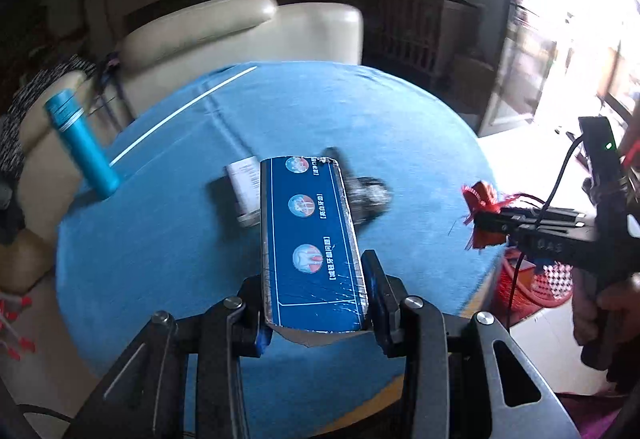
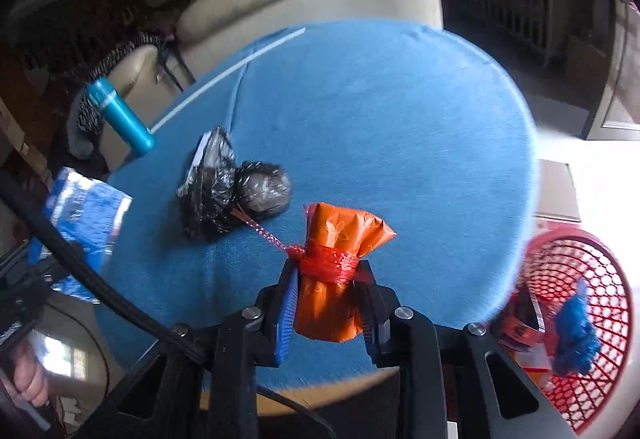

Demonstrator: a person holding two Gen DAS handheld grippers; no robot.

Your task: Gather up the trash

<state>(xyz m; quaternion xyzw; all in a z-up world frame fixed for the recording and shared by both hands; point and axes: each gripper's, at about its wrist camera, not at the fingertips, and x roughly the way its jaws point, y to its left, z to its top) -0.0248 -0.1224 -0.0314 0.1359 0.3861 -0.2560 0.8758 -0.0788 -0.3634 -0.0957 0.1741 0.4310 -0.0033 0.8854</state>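
Your right gripper (image 2: 326, 303) is clamped on the orange packet (image 2: 338, 271), its long axis running forward between the fingers, red netting cinched round its middle; it hangs over the near edge of the blue table (image 2: 400, 111). The red basket (image 2: 580, 319) sits low to the right of that hand, just beyond the table rim, some trash already inside; I judge a short swing rightward and down will put it over the basket. Your left gripper (image 1: 316, 303) grips the blue toothpaste box (image 1: 308, 239) lengthwise; it is farther from the basket. Black bags (image 2: 236, 191) remain mid-table; a teal bottle (image 2: 124, 117) stands at the far-left edge.
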